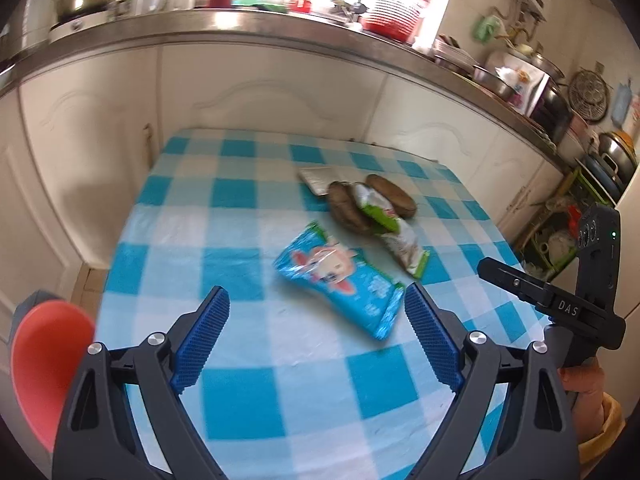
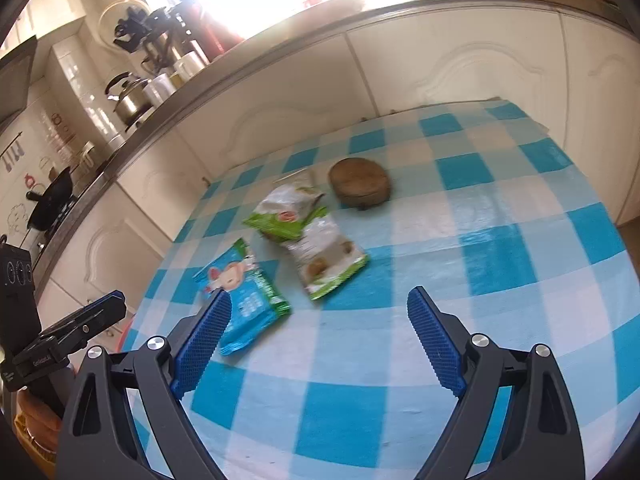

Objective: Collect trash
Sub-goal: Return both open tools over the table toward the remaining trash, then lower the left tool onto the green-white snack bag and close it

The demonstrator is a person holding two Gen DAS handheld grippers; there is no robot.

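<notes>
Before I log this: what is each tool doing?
Left tool: open, holding nothing.
Right tool: open, holding nothing.

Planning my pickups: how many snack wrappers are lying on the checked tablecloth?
3: blue wrapper nearest the left gripper; a green-and-white one mid-table; another behind it by the brown discs. A flat silvery packet behind may be a fourth.

blue-checked table (image 1: 240, 380) carries blue wrapper (image 1: 340, 280), green-white wrappers (image 2: 320, 256), brown round pieces (image 2: 360, 182).
</notes>
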